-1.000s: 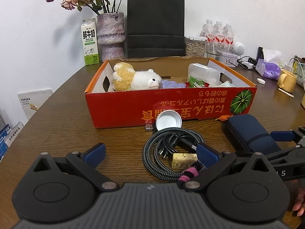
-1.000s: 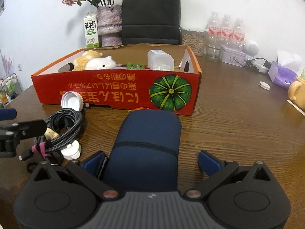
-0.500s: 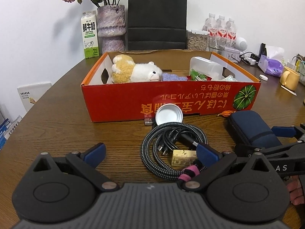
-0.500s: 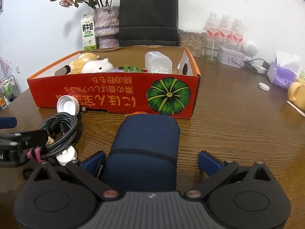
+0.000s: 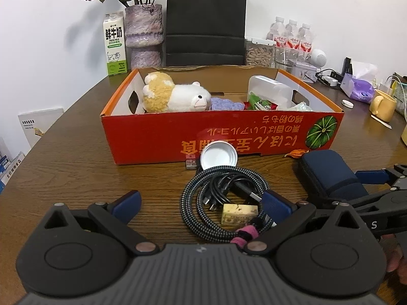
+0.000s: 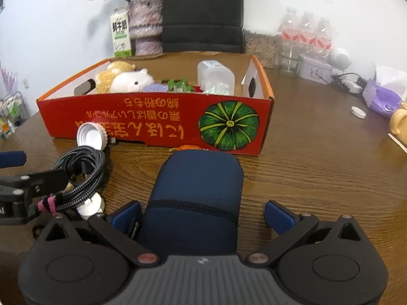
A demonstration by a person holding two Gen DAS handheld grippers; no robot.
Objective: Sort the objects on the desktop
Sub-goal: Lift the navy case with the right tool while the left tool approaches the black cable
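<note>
A red cardboard box (image 5: 157, 137) (image 6: 152, 119) on the wooden table holds a plush toy (image 5: 175, 96), a clear plastic container (image 5: 267, 91) and small packets. In front of it lie a coiled braided cable (image 5: 203, 203) (image 6: 81, 167), a white lid (image 5: 218, 155) (image 6: 91, 134), a yellowish block (image 5: 239, 213) and a USB stick (image 5: 190, 163). My left gripper (image 5: 201, 202) is open, its right finger over the coil. My right gripper (image 6: 202, 214) is open around a dark blue case (image 6: 198, 193) (image 5: 328, 172) lying on the table.
At the back stand a milk carton (image 5: 115, 47), a vase of flowers (image 5: 143, 33), a black paper bag (image 5: 206, 23) and water bottles (image 5: 291, 36). A yellow mug (image 5: 382, 104), tissue pack (image 5: 360, 89) and small white cap (image 5: 347, 103) sit at right.
Both grippers have drawn back and risen a little, so the box looks farther away. The right gripper's fingers stay open around the blue case. Nothing has been picked up.
</note>
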